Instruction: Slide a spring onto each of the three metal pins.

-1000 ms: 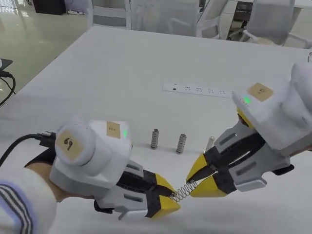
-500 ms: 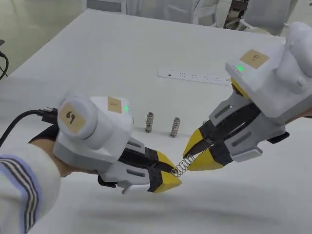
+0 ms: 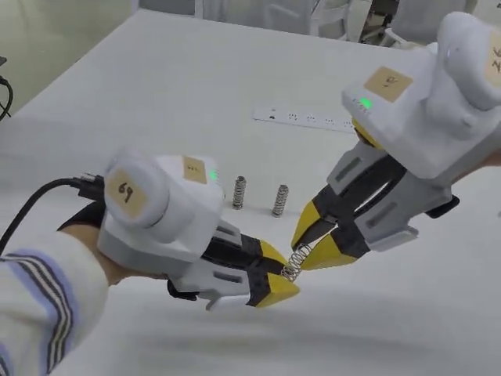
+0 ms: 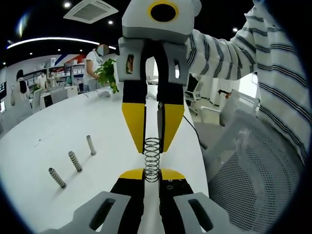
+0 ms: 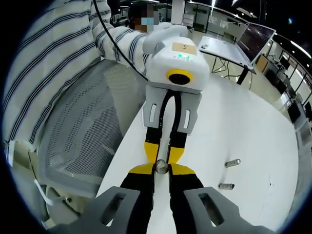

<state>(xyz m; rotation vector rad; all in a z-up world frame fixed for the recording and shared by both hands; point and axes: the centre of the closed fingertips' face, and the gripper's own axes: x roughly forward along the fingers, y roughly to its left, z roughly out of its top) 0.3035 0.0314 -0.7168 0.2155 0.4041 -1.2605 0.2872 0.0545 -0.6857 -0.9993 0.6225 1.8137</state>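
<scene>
A short steel spring [image 3: 296, 260] hangs above the white table between my two grippers. My left gripper [image 3: 286, 280], low in the head view, is shut on one end of it. From the upper right my right gripper [image 3: 304, 252] is shut on the other end. In the left gripper view the spring [image 4: 152, 161] runs from my own jaws [image 4: 151, 174] up into the right gripper's tips [image 4: 152, 145]. Two pins wearing springs [image 3: 239, 192] [image 3: 279, 200] stand behind the grippers. The bare pin [image 4: 91, 145] stands beside them.
A white power strip [image 3: 305, 119] lies further back on the table [image 3: 156, 94]. A black cable [image 3: 39, 200] trails from the left gripper. A mesh chair [image 4: 253, 165] stands off the table's near edge.
The two grippers have come closer together, so less of the spring shows between them. The right gripper has risen slightly. The head camera has shifted.
</scene>
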